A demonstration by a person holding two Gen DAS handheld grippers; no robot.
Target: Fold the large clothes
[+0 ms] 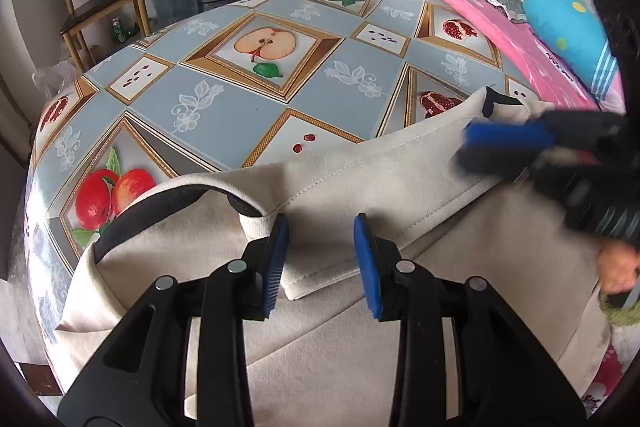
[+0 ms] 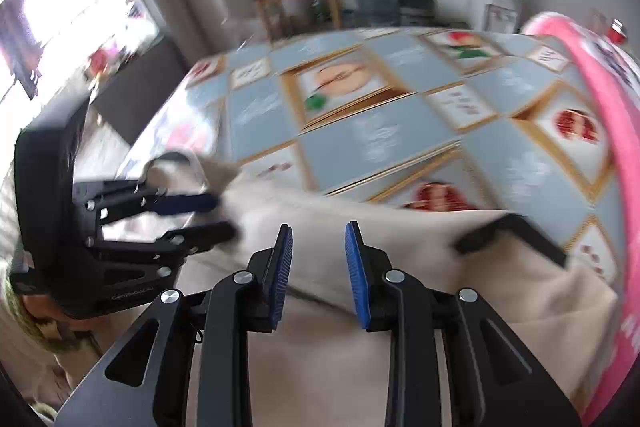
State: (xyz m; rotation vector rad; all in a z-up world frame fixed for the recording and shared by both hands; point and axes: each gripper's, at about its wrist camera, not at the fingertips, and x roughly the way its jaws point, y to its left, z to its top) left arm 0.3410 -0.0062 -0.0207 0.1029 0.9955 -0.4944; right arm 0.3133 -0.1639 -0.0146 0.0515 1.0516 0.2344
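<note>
Hovering over the cream garment [image 1: 360, 163], left hand-held gripper [image 1: 320, 259] — right hand-held gripper [image 2: 318, 267], both parted, empty

The garment [image 1: 360, 163] is a large cream-coloured piece of clothing with black trim at its openings. It lies on the near part of a table, spread wide from left to right. Its upper part is folded over toward the near side, so a straight stitched edge runs across it. One black-edged opening [image 1: 168, 203] curves at the left, another [image 2: 508, 231] at the right.
</note>
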